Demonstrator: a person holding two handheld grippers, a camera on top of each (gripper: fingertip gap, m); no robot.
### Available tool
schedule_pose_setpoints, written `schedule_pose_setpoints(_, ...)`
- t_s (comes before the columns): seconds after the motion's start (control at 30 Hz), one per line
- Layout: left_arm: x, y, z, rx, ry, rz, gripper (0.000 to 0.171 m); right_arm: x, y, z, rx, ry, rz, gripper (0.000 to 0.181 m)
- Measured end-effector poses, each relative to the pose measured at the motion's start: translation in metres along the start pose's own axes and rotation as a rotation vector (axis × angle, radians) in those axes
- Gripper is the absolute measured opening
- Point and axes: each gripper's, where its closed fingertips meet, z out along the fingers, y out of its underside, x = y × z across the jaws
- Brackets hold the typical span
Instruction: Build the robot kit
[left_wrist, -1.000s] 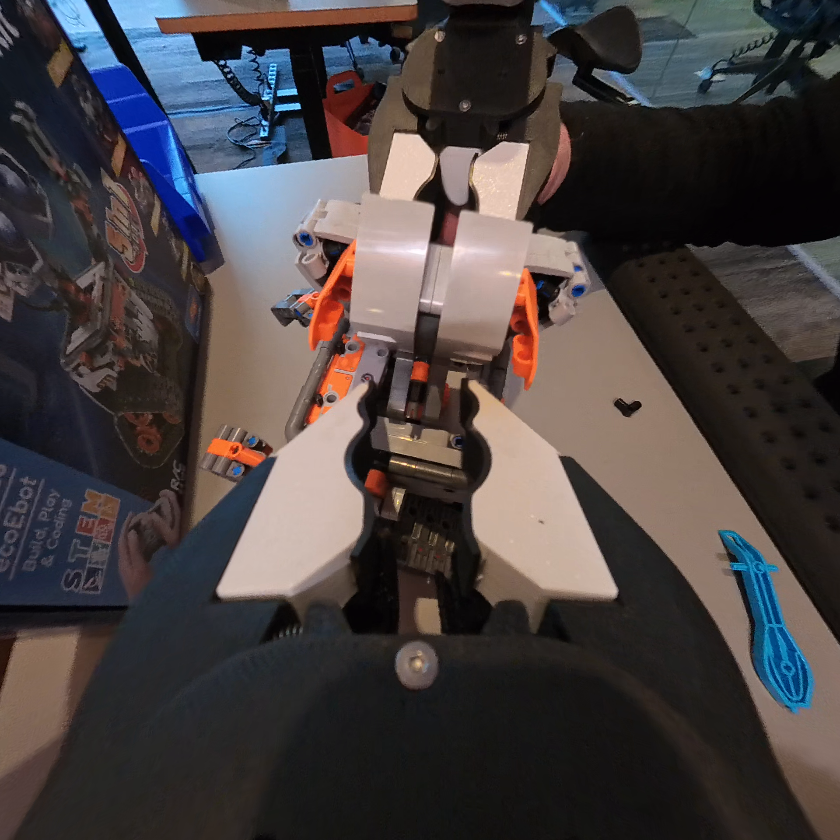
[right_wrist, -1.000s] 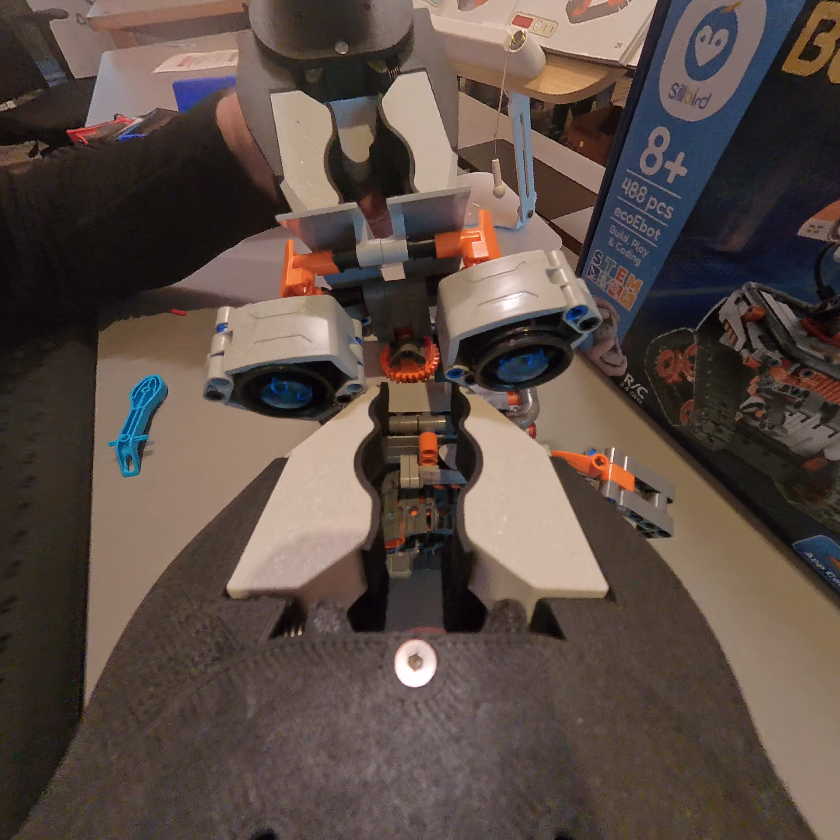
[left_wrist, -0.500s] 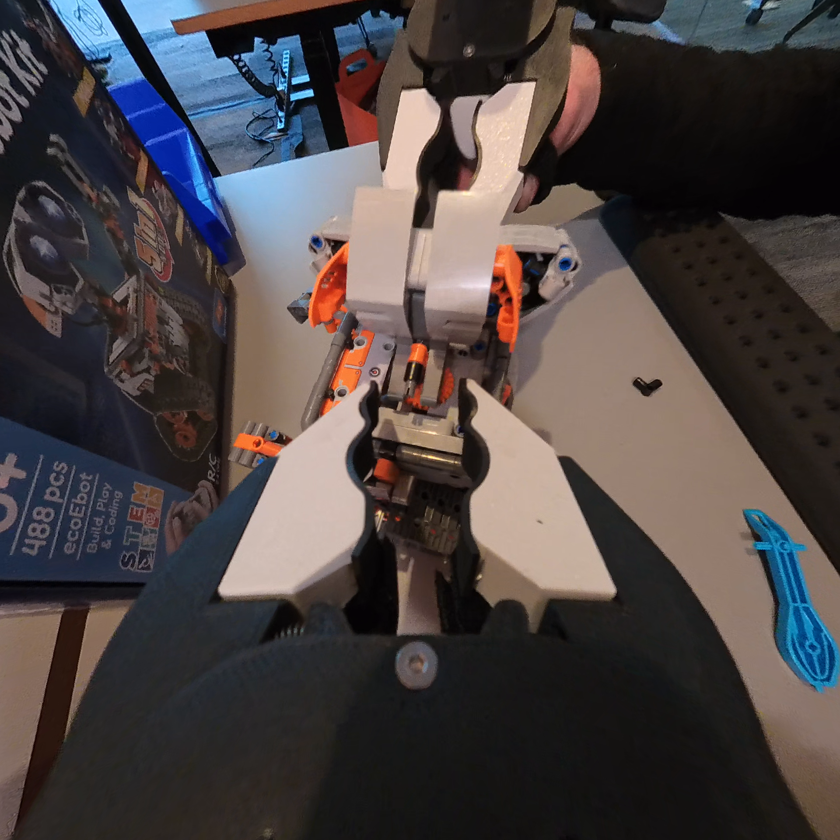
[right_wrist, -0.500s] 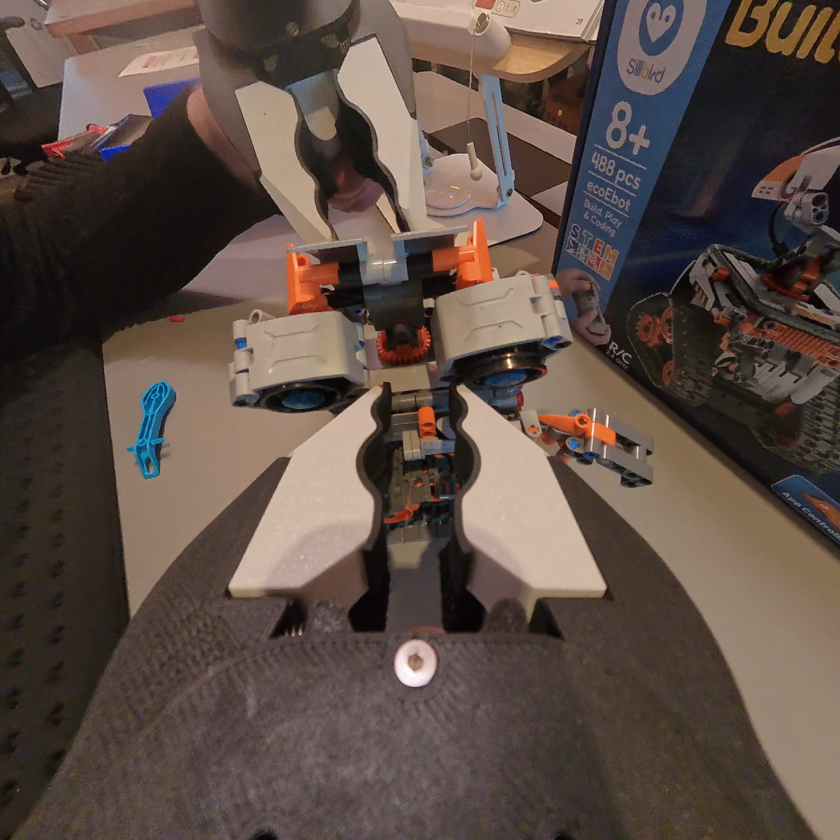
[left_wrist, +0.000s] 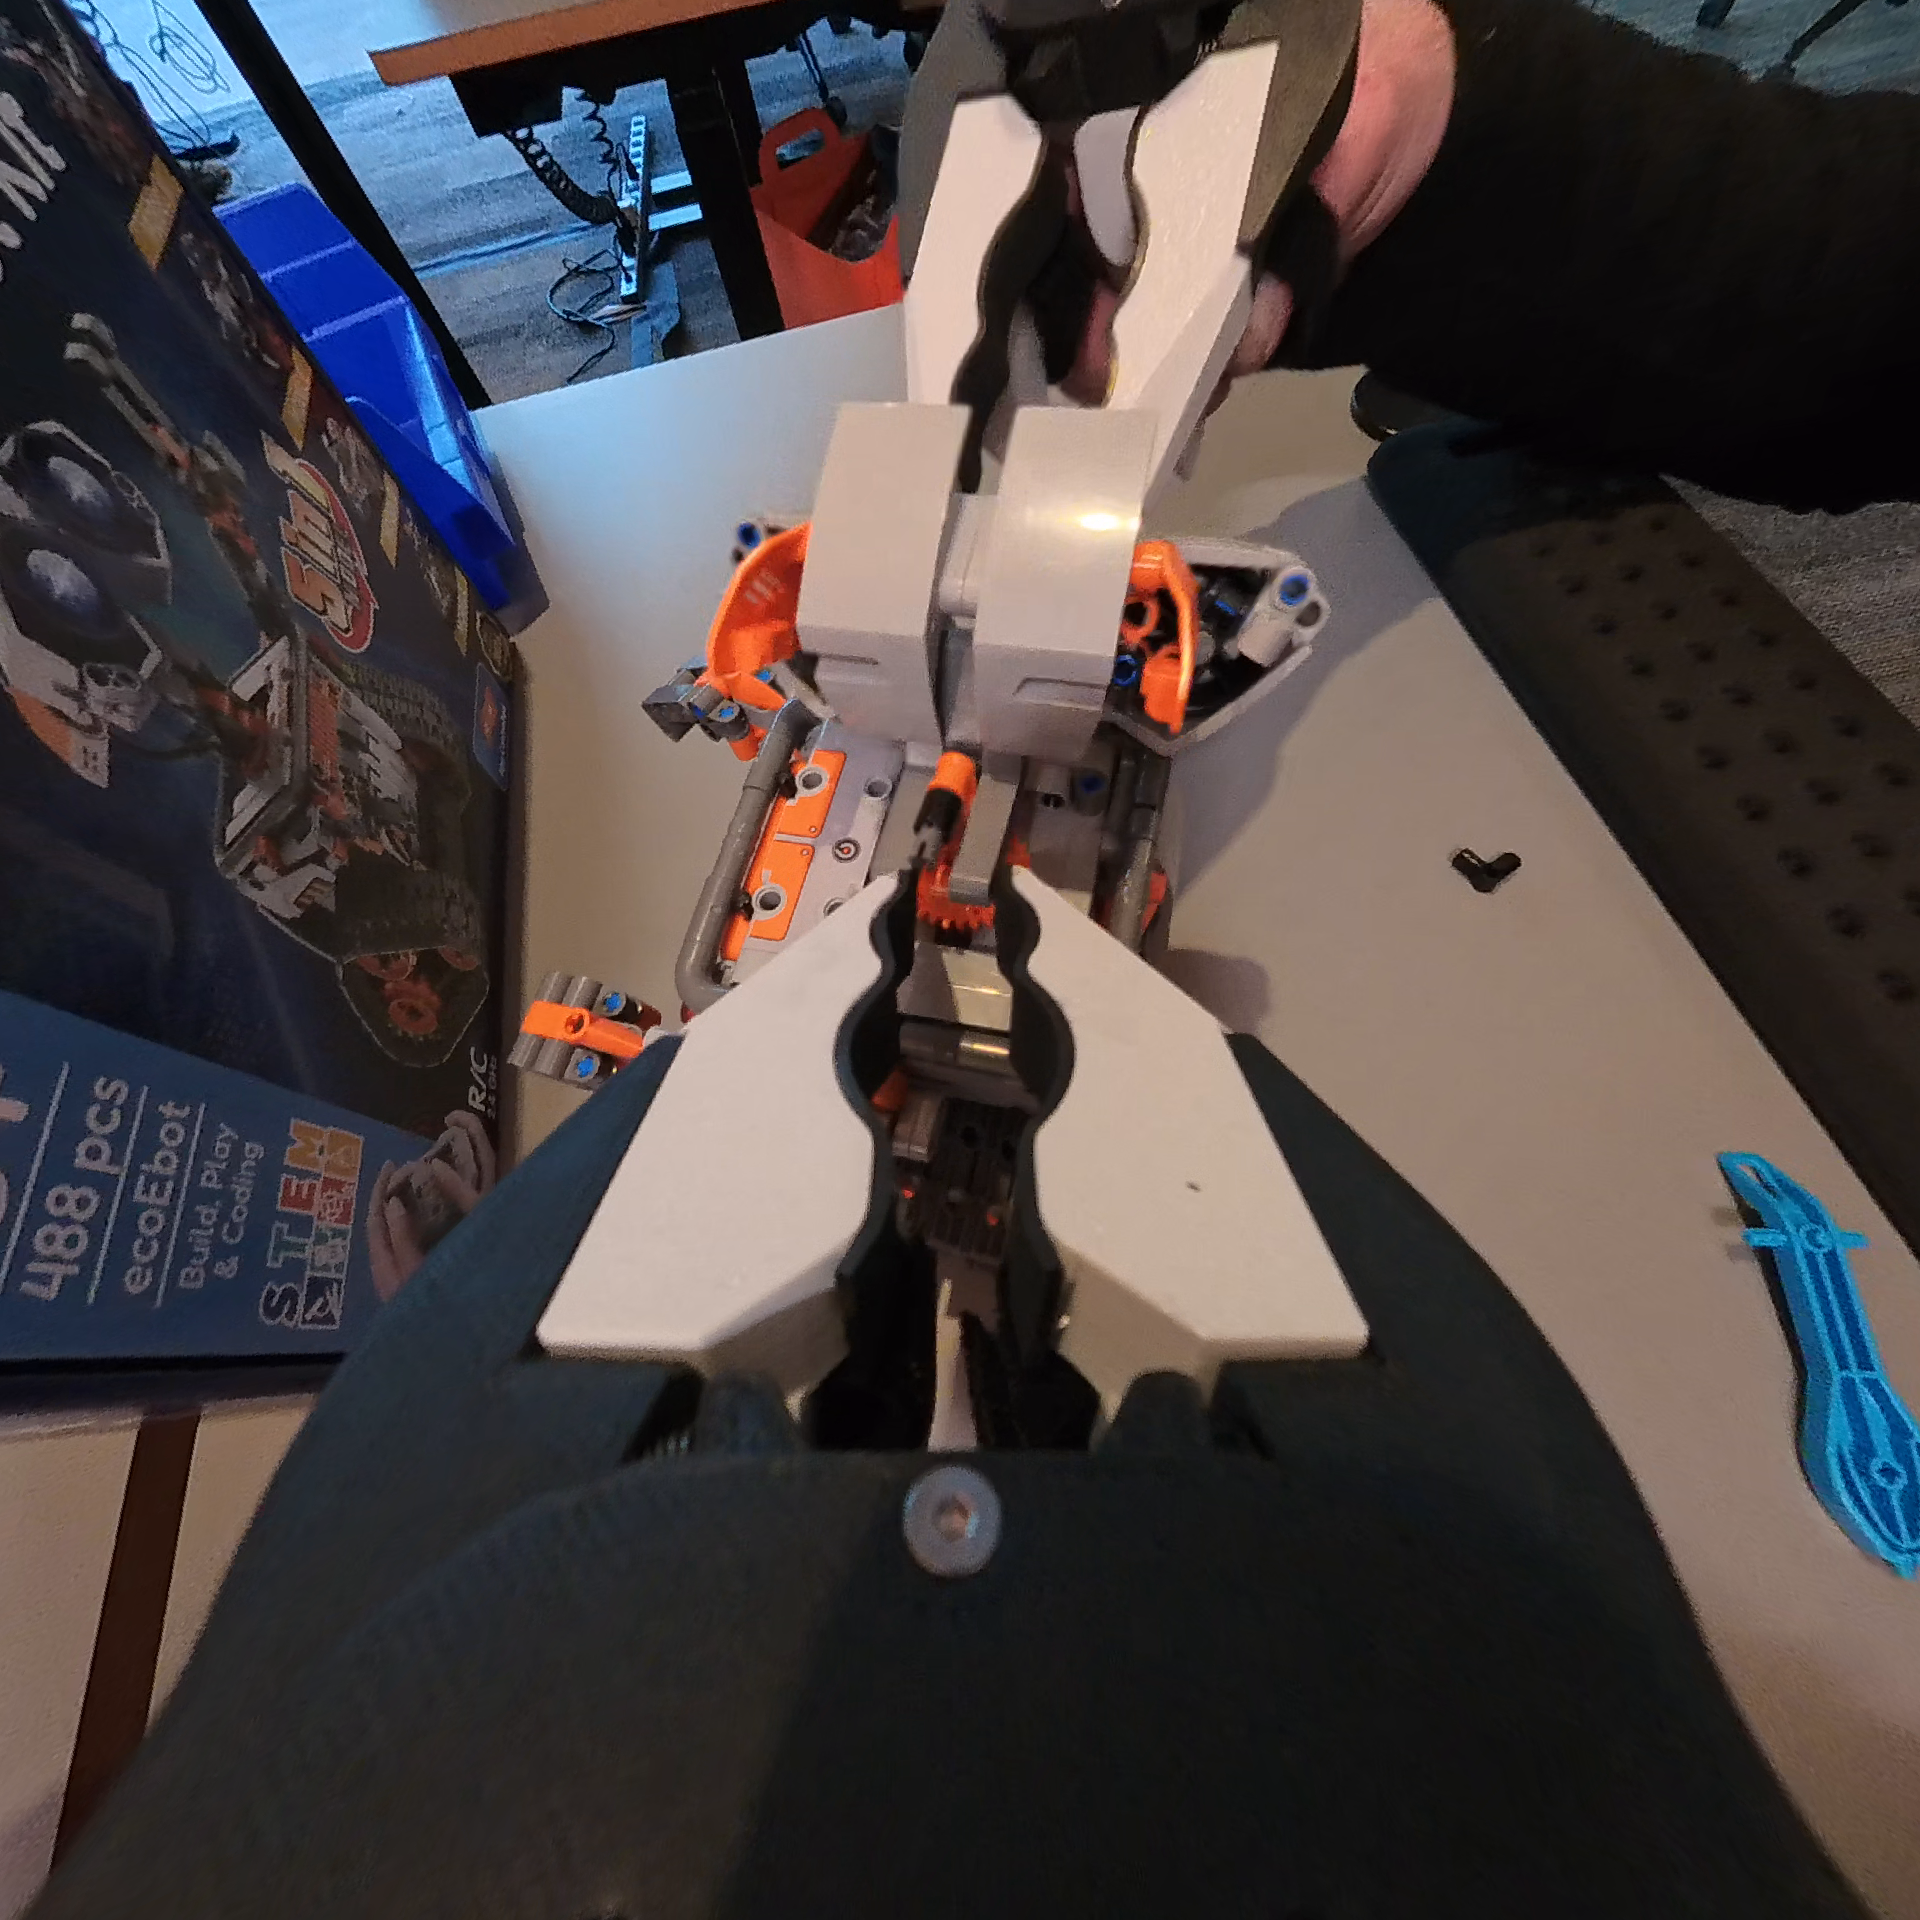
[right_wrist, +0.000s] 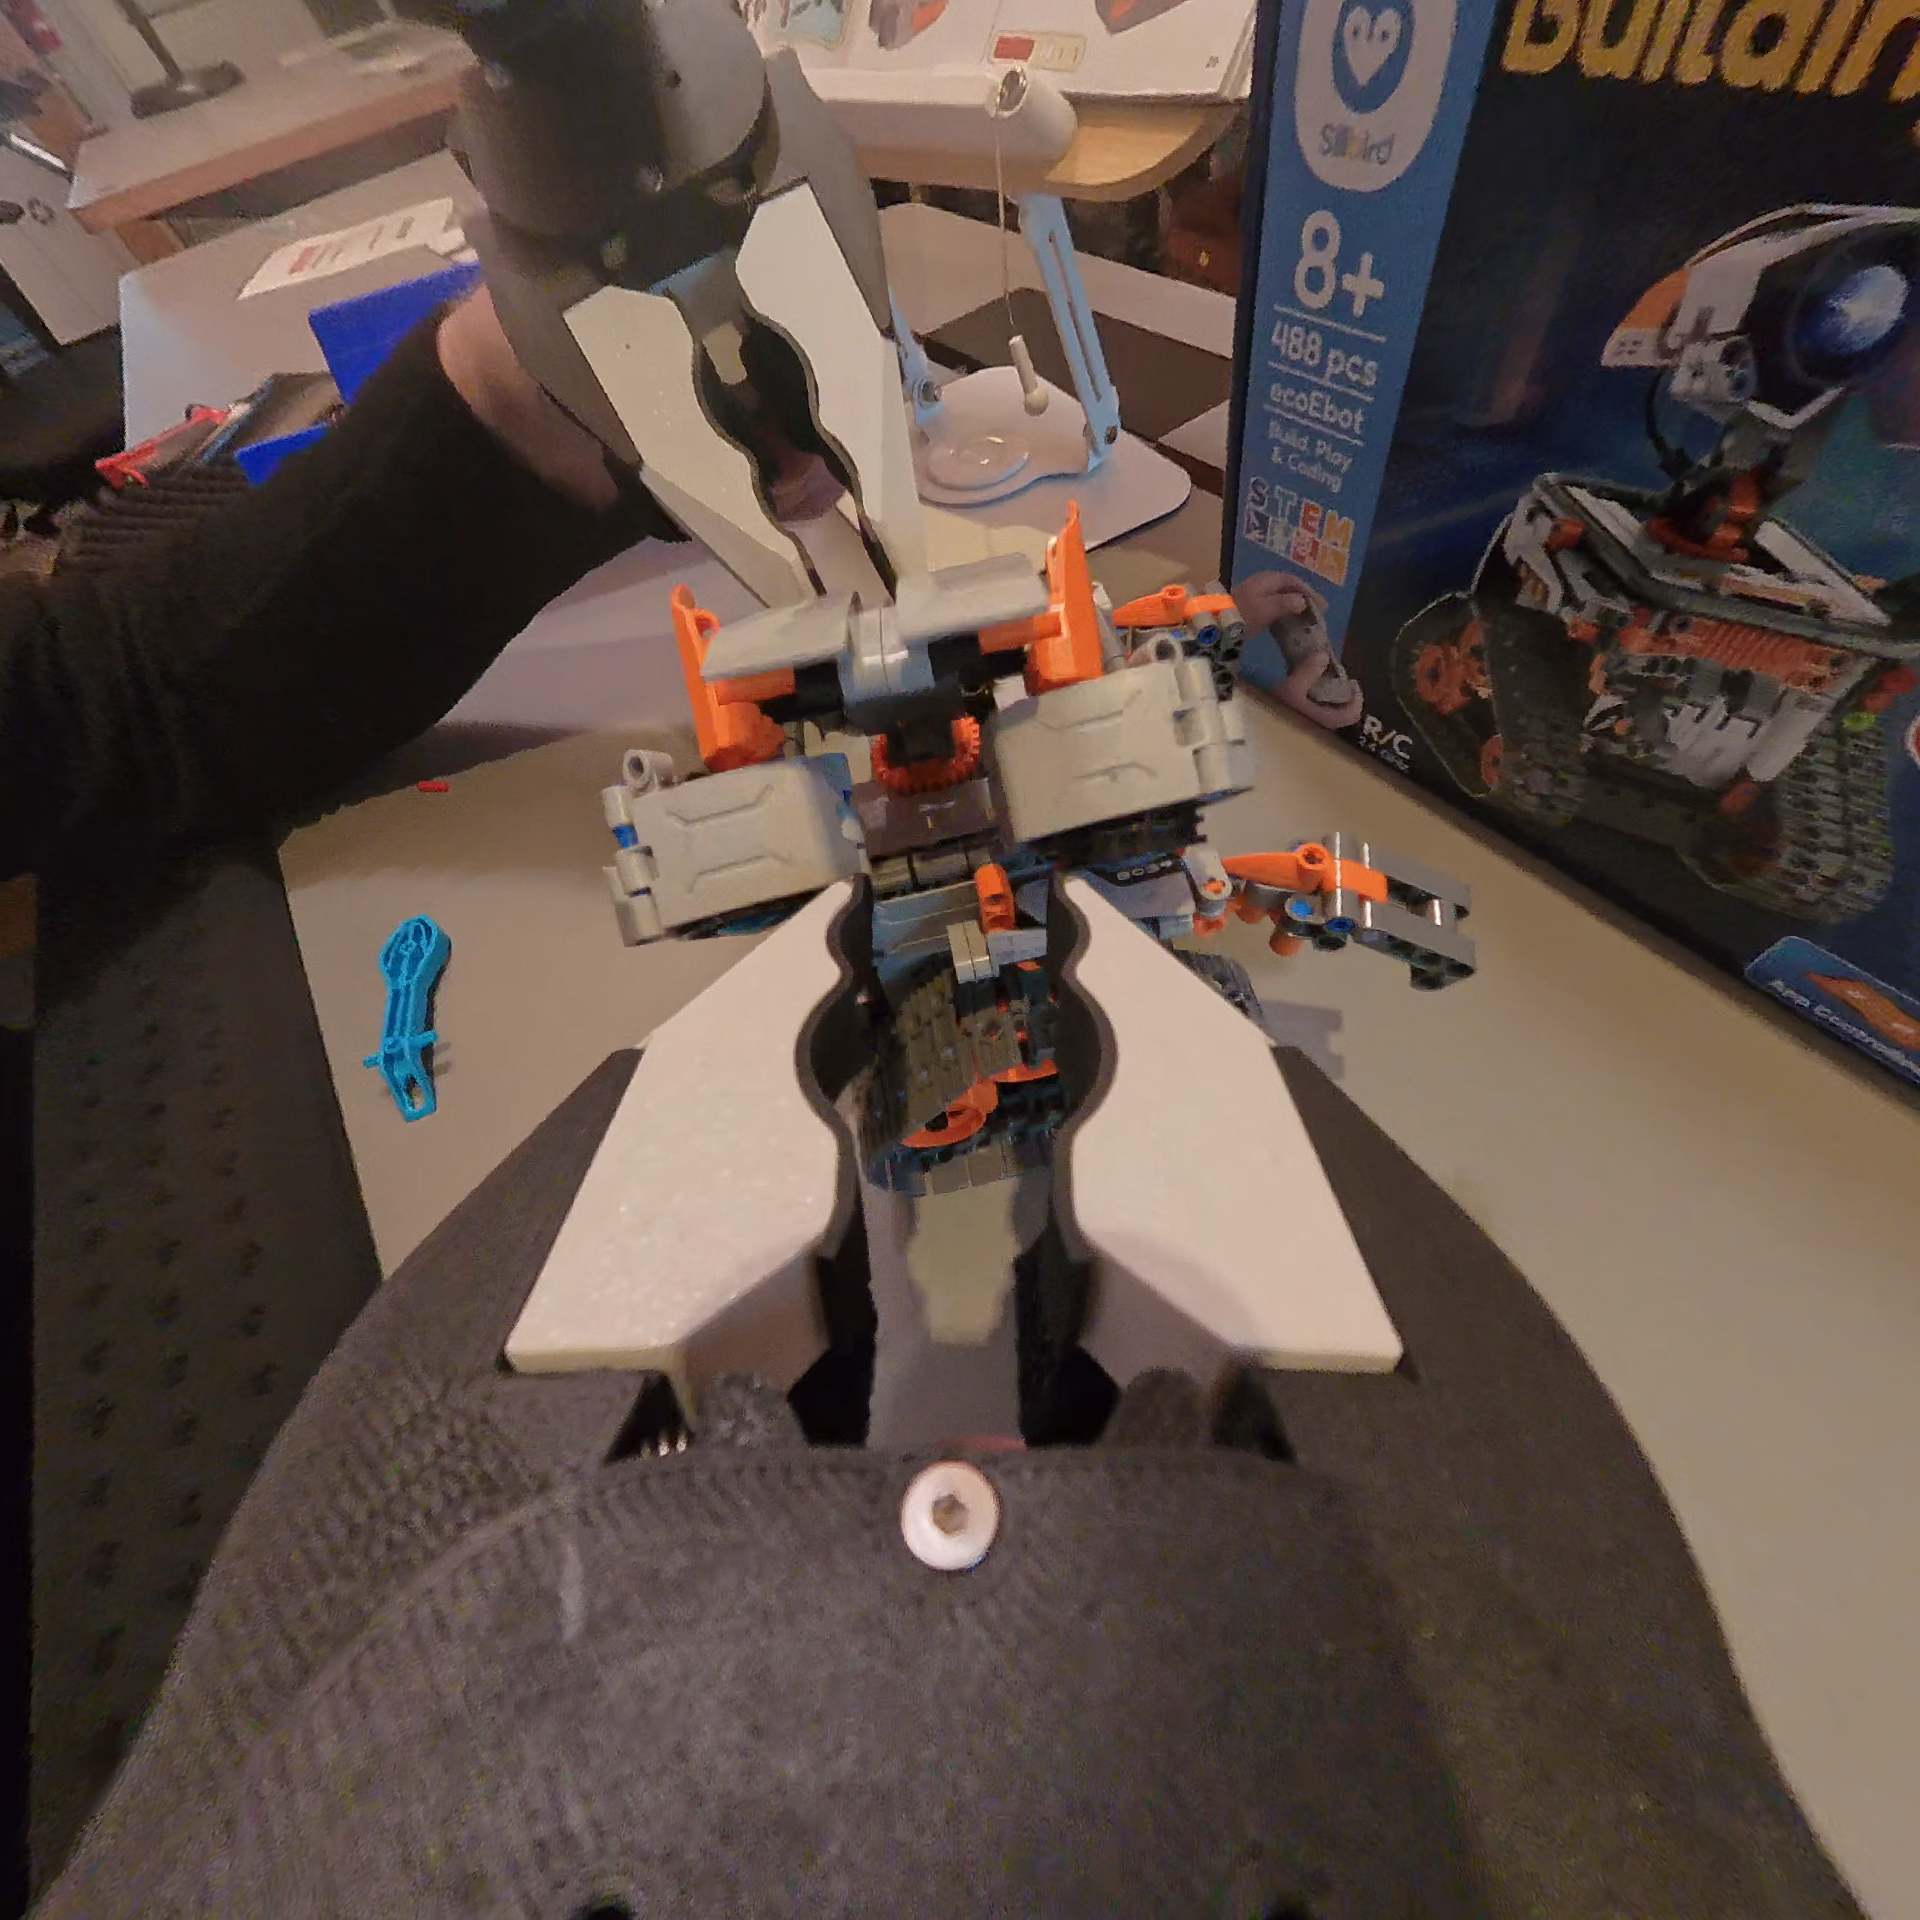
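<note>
A grey and orange brick-built robot (left_wrist: 1039, 623) stands on the pale table (left_wrist: 1403, 1091). My left gripper (left_wrist: 956, 883) is behind it. Its fingers have narrowed onto the neck beam and orange gear below the head. In the right wrist view the left gripper (right_wrist: 847, 587) comes down behind the head's grey top plates. My right gripper (right_wrist: 956, 899) faces the robot's front (right_wrist: 727, 842), just under the two eye housings. Its fingers stand apart on either side of the neck and an orange pin, with the treads showing between them. From the left wrist view the right gripper (left_wrist: 1055, 416) reaches the head from above.
A large dark blue toy box (left_wrist: 260, 727) (right_wrist: 1610, 520) stands beside the robot. A loose grey-orange sub-assembly (right_wrist: 1351, 914) (left_wrist: 582, 1029) lies next to it. Also on the table are a blue plastic tool (left_wrist: 1829, 1351) (right_wrist: 410, 1013) and a small black piece (left_wrist: 1486, 868), with a black perforated mat (left_wrist: 1714, 727) alongside. Spacing between my two grippers at the tips: around 8 cm. Both grippers' tips are roughly 20 cm from the small black piece (left_wrist: 1486, 868).
The right gripper's fingers have spread wider and it has risen, looking down on the robot more steeply. The left gripper's fingers have drawn closer together on the neck. The head has tipped forward.
</note>
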Motion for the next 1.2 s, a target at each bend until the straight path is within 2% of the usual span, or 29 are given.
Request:
schedule_pose_setpoints(0.1, 0.0, 0.003, 0.003, -0.006, 0.003, 0.0, 0.013, -0.004, -0.005, -0.005, 0.049, 0.004, 0.017, 0.036)
schedule_pose_setpoints(0.3, -0.002, 0.002, -0.001, -0.001, -0.002, -0.006, 0.016, -0.006, -0.003, 0.002, 0.045, 0.024, 0.019, 0.031)
schedule_pose_setpoints(0.47, -0.004, -0.016, -0.018, 0.095, -0.013, 0.006, 0.022, -0.005, -0.004, 0.0, 0.055, 0.034, 0.031, 0.033)
schedule_pose_setpoints(0.6, -0.006, -0.012, -0.01, 0.079, -0.025, 0.018, 0.023, -0.004, -0.007, -0.007, 0.104, 0.065, 0.065, 0.044)
schedule_pose_setpoints(0.73, -0.006, -0.019, -0.007, 0.126, -0.02, 0.021, 0.022, -0.008, -0.011, -0.015, 0.165, 0.089, 0.092, 0.047)
schedule_pose_setpoints(0.87, -0.002, -0.016, 0.001, 0.105, -0.002, 0.023, 0.022, -0.02, -0.011, -0.005, 0.17, 0.073, 0.091, 0.047)
schedule_pose_setpoints(1.07, 0.003, -0.028, 0.003, 0.167, 0.015, 0.031, 0.021, -0.025, -0.015, 0.0, 0.19, 0.06, 0.098, 0.049)
schedule_pose_setpoints(1.2, 0.001, -0.021, 0.011, 0.127, 0.011, 0.028, 0.016, -0.027, -0.02, 0.006, 0.208, 0.062, 0.086, 0.05)
